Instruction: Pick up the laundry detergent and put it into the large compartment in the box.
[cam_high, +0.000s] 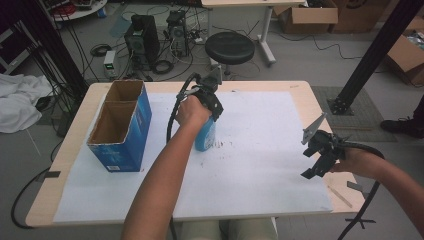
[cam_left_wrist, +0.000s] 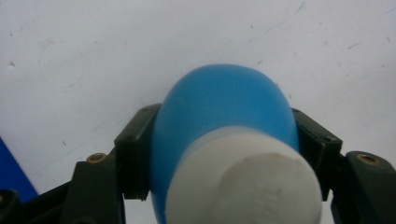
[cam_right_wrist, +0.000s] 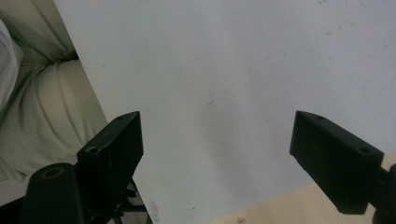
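While the left gripper (cam_high: 207, 102) clamps the blue bottle (cam_high: 205, 135), the right gripper (cam_high: 320, 155) hangs released.
Seen from the left gripper view, both jaws press the bottle's (cam_left_wrist: 219, 107) sides below its white cap (cam_left_wrist: 243, 179); the high view shows it upright on the white sheet (cam_high: 260, 150). Between the right jaws lies bare sheet (cam_right_wrist: 219, 70), the desk (cam_right_wrist: 261, 210) edge just beneath them.

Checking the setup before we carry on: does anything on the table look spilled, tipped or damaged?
Nothing serious. The blue plastic bottle with a white cap stands upright in the left gripper, and the open blue cardboard box is upright. The white paper sheet shows only small dark scuff marks.
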